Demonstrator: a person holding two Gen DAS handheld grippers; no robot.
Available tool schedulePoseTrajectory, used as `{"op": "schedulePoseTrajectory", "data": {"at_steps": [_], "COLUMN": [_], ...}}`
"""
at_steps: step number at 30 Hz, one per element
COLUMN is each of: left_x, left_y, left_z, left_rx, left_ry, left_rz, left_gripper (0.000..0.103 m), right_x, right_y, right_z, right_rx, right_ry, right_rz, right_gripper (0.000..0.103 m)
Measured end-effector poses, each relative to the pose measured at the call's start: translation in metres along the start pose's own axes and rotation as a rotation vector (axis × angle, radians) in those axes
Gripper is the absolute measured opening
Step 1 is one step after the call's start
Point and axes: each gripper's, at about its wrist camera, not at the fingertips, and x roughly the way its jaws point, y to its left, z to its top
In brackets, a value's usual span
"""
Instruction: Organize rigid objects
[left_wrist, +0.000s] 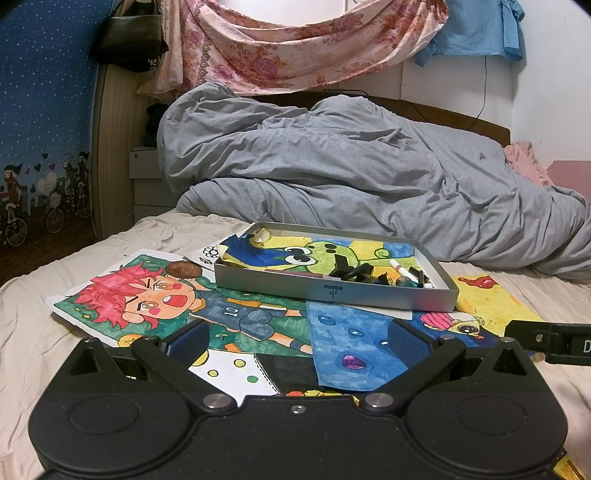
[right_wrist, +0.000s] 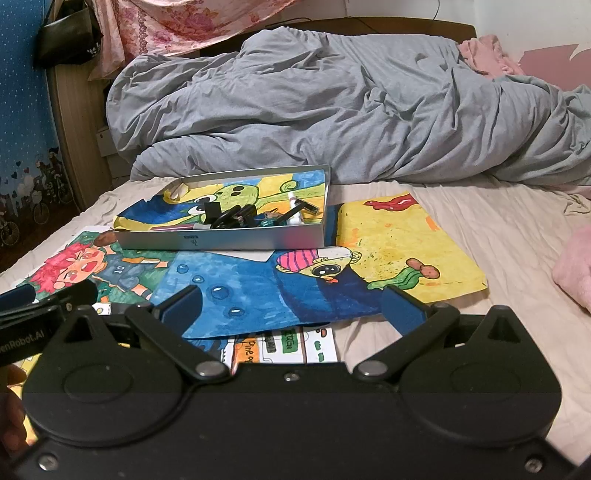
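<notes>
Your left gripper (left_wrist: 297, 341) and right gripper (right_wrist: 291, 308), both spread and empty, hovered over drawings (right_wrist: 258, 295); you did best approaching the box (left_wrist: 332, 291) level, steadying it.

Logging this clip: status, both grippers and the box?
Left gripper open, empty. Right gripper open, empty. Box on drawings, pens and clips inside. Nothing in the way.

My dark-blue padded fingers (left_wrist: 410, 341) frame a silver shallow cardboard box (left_wrist: 369, 295), a crumpled grey quilt (left_wrist: 332, 166) and a pink rose-print cloth (left_wrist: 295, 48).
</notes>
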Motion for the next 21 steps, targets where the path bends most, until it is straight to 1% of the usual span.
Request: {"op": "schedulePoseTrajectory", "data": {"at_steps": [21], "left_x": [0.0001], "left_y": [0.0], "left_z": [0.0004], "left_rx": [0.0], "left_ry": [0.001], "left_rz": [0.0], "left_gripper": [0.102], "right_x": [0.0004], "right_y": [-0.0016], "right_z": [0.0017], "right_rx": [-0.002], "right_ry": [0.006], "right_rz": [0.001], "right_gripper": [0.103]}}
